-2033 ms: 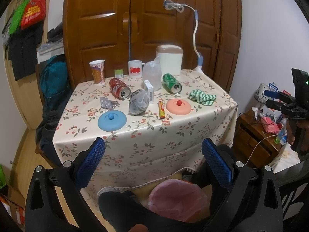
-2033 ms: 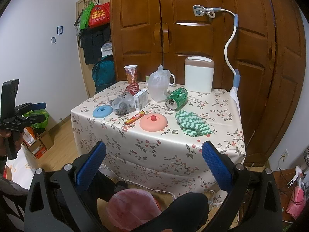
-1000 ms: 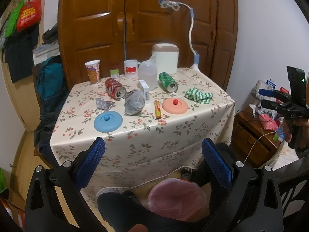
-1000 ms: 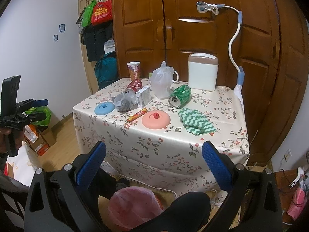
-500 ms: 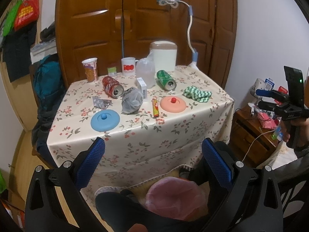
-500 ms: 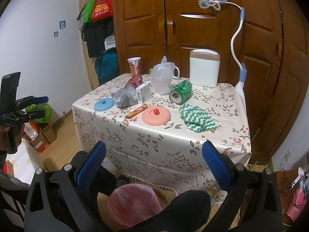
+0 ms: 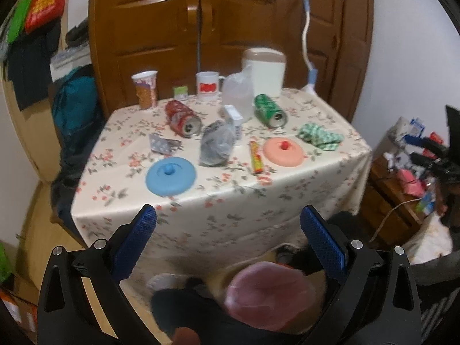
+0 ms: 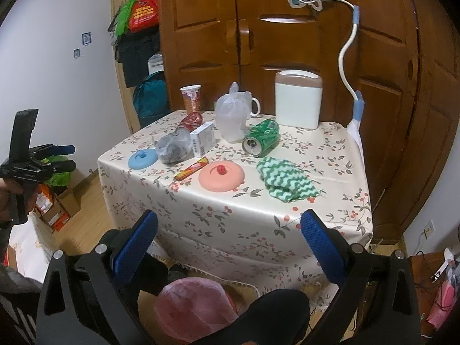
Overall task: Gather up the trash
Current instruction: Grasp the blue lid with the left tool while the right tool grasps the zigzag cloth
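On the floral-clothed table [image 7: 218, 201] lie a red can [image 7: 182, 118], a green can [image 7: 269, 111] [image 8: 261, 137], a crumpled grey bag [image 7: 217, 143] [image 8: 174, 146], a foil wrapper [image 7: 161, 143], a candy wrapper [image 7: 256, 161] [image 8: 191, 168] and a small white box [image 7: 233, 120] [image 8: 203, 139]. A bin with a pink liner [image 7: 270, 293] [image 8: 195, 307] stands on the floor below. My left gripper [image 7: 228, 230] and right gripper [image 8: 228, 230] both hang open and empty, short of the table's front edge.
Blue lid [image 7: 171, 175], pink lid [image 7: 284, 151] [image 8: 221, 176], green zigzag cloth [image 8: 286, 182], paper cup [image 7: 145, 89], mug [image 7: 207, 84], clear bag [image 8: 232, 112] and white container [image 8: 297, 99] share the table. Wooden wardrobe behind; cluttered nightstand [image 7: 402, 198] to the right; boxes [image 8: 54, 204] to the left.
Both views have closed in a little on the table, and the left view has swung slightly. Both grippers stay open and empty.
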